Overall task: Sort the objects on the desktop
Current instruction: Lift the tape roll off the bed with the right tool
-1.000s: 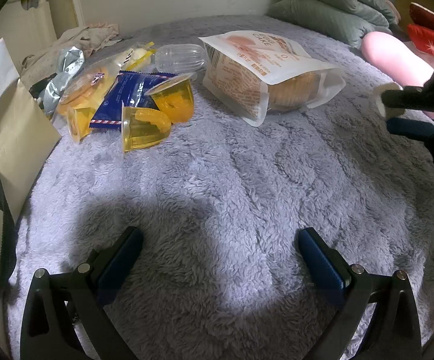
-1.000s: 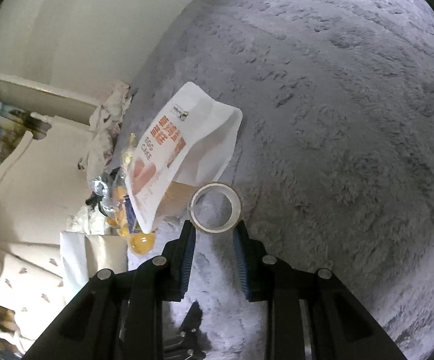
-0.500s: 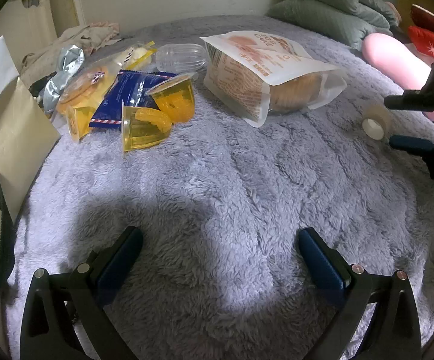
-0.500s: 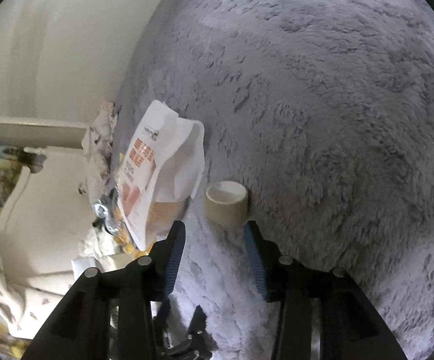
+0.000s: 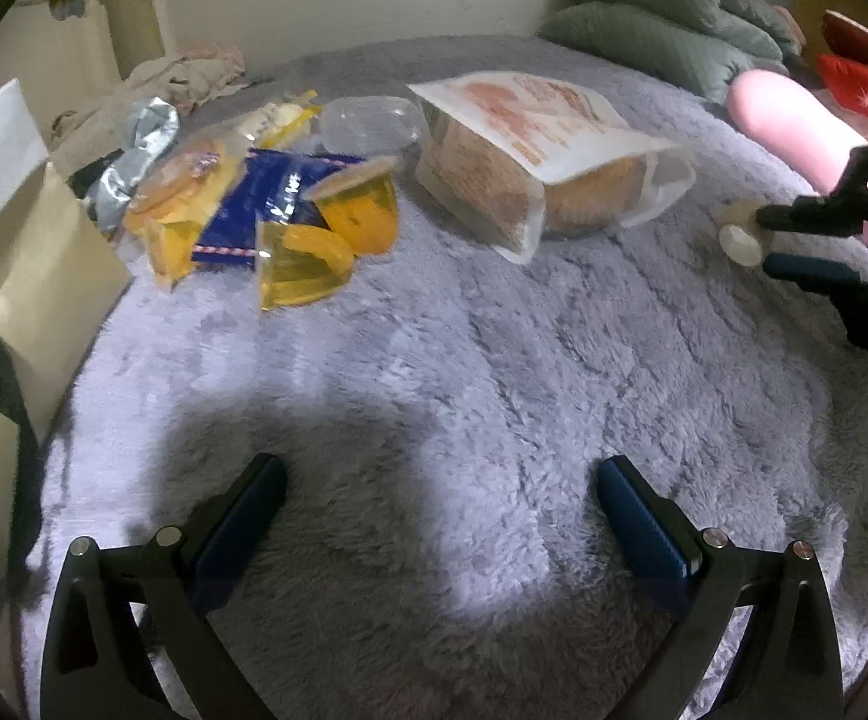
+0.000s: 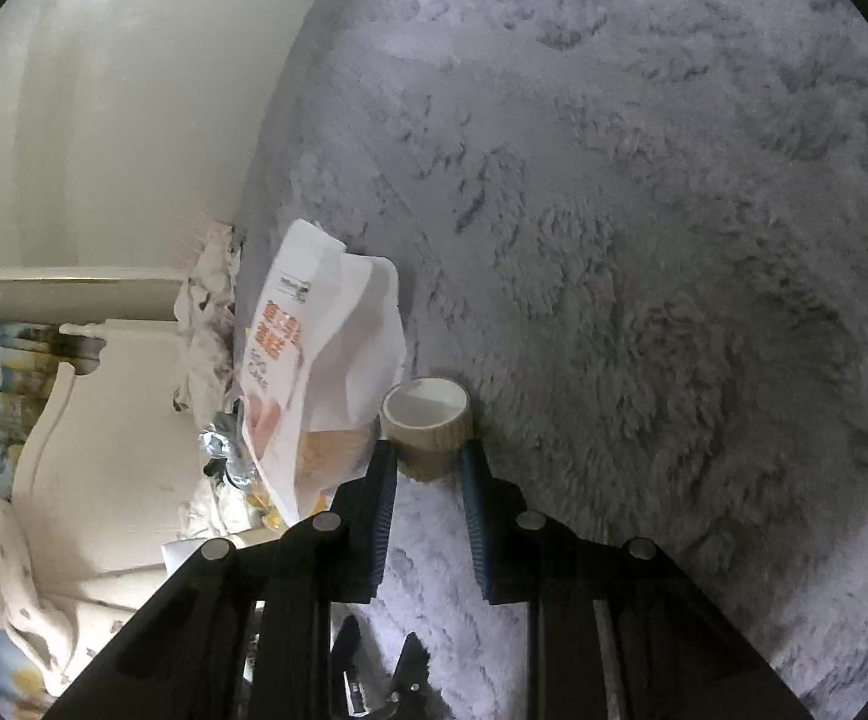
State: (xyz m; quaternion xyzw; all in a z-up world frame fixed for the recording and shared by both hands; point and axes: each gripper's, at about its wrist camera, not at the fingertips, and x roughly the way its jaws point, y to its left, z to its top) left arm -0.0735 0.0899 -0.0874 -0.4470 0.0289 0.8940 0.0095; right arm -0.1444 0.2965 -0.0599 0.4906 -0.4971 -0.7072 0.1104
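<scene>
Grey plush blanket point(image 5: 464, 360) is being seen beneath both tools, covering the whole working surface. Nearest the left wrist camera, the left gripper point(image 5: 440, 498) is being held above bare pile with its blue-padded fingers point(image 5: 248, 510) spread wide and nothing between them. In the right wrist view, the right gripper point(image 6: 428, 468) is being pressed against the tape roll point(image 6: 427, 420): both fingertips are touching the roll's sides, the roll is lying on the blanket with its white core facing up and toward the camera, and the jaws are narrowed onto it. From the left wrist view, the same tape roll point(image 5: 740, 234) is being seen at the right edge, between the dark fingers of the right gripper point(image 5: 776, 243). Just beside the roll, the white cake bag point(image 6: 314, 372) is lying on its side. Farther left, two jelly cups point(image 5: 326, 240) are lying tipped over, touching a blue snack packet point(image 5: 266, 204), with an orange-printed wrapper point(image 5: 182, 180), a silver foil wrapper point(image 5: 134, 150) and a clear plastic capsule point(image 5: 368, 126) behind them. At the far edge, grey pillows point(image 5: 662, 30) and a pink cushion point(image 5: 794, 126) are being seen.
</scene>
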